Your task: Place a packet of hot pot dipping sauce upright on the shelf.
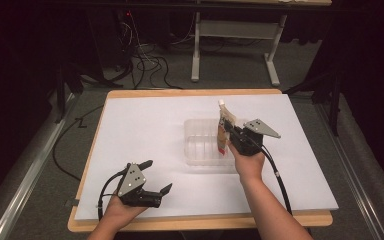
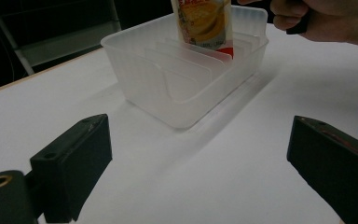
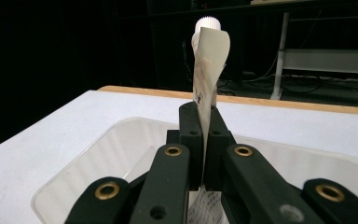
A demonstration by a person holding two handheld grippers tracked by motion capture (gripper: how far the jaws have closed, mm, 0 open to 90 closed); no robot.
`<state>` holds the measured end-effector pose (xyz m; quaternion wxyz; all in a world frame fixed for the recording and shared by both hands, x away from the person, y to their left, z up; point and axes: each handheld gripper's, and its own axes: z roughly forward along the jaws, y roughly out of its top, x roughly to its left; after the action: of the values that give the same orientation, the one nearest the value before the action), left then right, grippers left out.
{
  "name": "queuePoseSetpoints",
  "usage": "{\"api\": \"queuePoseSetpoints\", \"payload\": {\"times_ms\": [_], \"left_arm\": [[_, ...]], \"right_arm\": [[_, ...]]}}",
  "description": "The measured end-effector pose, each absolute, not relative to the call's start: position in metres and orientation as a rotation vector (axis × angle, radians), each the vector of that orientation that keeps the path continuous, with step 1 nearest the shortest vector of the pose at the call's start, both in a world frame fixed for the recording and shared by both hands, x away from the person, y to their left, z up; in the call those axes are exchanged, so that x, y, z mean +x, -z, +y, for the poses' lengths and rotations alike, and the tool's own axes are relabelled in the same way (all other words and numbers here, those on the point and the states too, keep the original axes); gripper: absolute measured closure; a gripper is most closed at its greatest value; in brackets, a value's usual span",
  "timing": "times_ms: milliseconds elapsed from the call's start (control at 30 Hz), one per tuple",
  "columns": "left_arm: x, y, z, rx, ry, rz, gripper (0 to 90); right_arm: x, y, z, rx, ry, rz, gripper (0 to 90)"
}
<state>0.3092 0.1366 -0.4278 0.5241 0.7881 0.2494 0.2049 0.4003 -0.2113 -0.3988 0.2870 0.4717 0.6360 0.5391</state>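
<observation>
At the near left of the white worktop [image 1: 145, 125] the left tool [image 1: 152, 192] rests in the person's left hand [image 1: 122, 207], its jaws spread wide with nothing between them, well apart from the rest. Toward the middle sits a clear plastic bin [image 1: 200, 145] with upright dividers inside. Over its right side the right tool [image 1: 228, 135] — held from below by the right hand [image 1: 250, 162] — is clamped tight on a spouted drink pouch [image 1: 224, 127], which stands upright, white cap up, its lower end down among the bin's dividers
</observation>
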Motion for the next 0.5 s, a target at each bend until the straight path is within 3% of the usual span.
{"api": "queuePoseSetpoints", "payload": {"times_ms": [500], "left_arm": [[0.310,0.428,0.136,1.888,-0.492,0.596,6.9]], "right_arm": [[0.401,0.415,-0.211,1.285,-1.416,1.727,90.0]]}}
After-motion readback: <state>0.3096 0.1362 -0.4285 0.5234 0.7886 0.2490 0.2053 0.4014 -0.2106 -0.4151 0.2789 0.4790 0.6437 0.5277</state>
